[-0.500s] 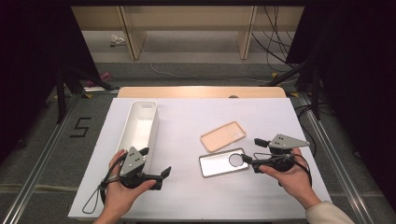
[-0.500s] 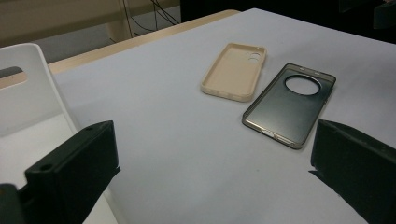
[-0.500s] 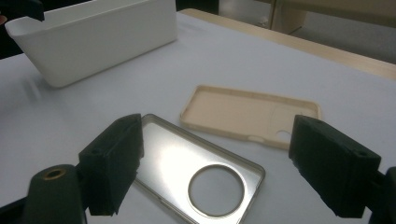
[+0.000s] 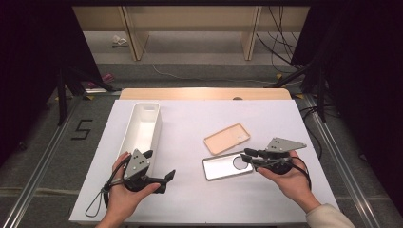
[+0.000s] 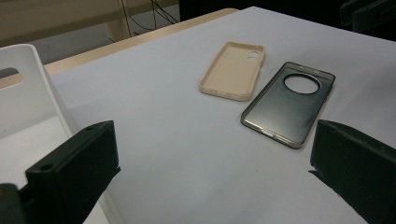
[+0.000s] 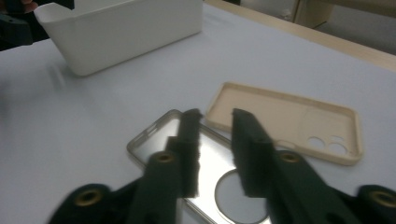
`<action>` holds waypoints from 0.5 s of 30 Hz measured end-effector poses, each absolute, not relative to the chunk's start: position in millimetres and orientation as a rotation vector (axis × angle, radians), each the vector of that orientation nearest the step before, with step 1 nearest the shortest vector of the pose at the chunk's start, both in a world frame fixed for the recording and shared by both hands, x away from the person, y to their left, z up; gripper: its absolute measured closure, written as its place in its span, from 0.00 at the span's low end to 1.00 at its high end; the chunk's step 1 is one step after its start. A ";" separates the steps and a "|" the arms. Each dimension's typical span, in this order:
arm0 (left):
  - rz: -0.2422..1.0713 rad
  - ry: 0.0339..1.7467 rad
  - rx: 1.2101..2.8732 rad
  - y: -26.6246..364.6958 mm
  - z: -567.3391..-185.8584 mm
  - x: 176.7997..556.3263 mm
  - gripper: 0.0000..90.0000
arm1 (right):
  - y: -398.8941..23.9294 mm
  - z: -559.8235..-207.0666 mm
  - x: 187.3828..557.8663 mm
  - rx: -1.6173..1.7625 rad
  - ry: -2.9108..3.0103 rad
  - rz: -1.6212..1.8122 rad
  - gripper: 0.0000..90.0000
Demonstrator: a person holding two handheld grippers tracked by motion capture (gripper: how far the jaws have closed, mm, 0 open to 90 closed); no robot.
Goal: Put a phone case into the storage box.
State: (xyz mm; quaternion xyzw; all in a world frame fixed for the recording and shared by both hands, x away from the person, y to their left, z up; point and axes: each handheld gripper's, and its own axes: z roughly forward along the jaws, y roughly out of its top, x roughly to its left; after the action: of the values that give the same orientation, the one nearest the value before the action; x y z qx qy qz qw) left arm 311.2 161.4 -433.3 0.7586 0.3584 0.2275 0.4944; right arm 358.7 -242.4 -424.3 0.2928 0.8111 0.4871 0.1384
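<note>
High view: two hand-held grippers work over a white-covered table point(image 4: 199, 199). Nearest, at the left, the left gripper point(image 4: 159, 176) rests low on the table in the person's left hand point(image 4: 124, 190); its jaws stand wide apart and empty, apparently idle while the other hand works. In the left gripper view these jaws frame both cases from a distance.

At the near right, the right gripper point(image 4: 248, 157), held in the right hand point(image 4: 290, 178), reaches leftward over the clear, smoke-tinted phone case with a round camera hole point(image 4: 227, 165). In the right gripper view its jaws are narrowly parted above the case's rim near that hole, gripping nothing; this case is judged the likely object of the next grasp, approached at its thin edge since it lies flat, open side up.

Just beyond, almost touching it, lies the beige soft phone case point(image 4: 227, 138), also open side up.

Farther left stands the long white plastic bin point(image 4: 142, 128), empty, plausibly the destination.
</note>
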 end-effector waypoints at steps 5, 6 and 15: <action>0.550 0.863 1.843 160.4 -433.4 311.5 0.01 | -219.2 -431.2 359.1 0.830 2.462 1.360 1.00; 0.550 0.864 1.843 160.2 -433.6 311.6 0.01 | -219.2 -431.2 359.1 0.830 2.462 1.360 1.00; 0.552 0.863 1.844 159.7 -433.4 311.3 0.01 | -186.1 -439.4 361.3 0.845 2.586 1.288 1.00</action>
State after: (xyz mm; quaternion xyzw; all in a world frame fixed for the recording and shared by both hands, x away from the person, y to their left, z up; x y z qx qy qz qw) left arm 311.3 159.7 -433.4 0.7604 0.3558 0.2275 0.4934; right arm 361.3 -186.1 -439.4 0.2802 0.8573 0.4268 0.0656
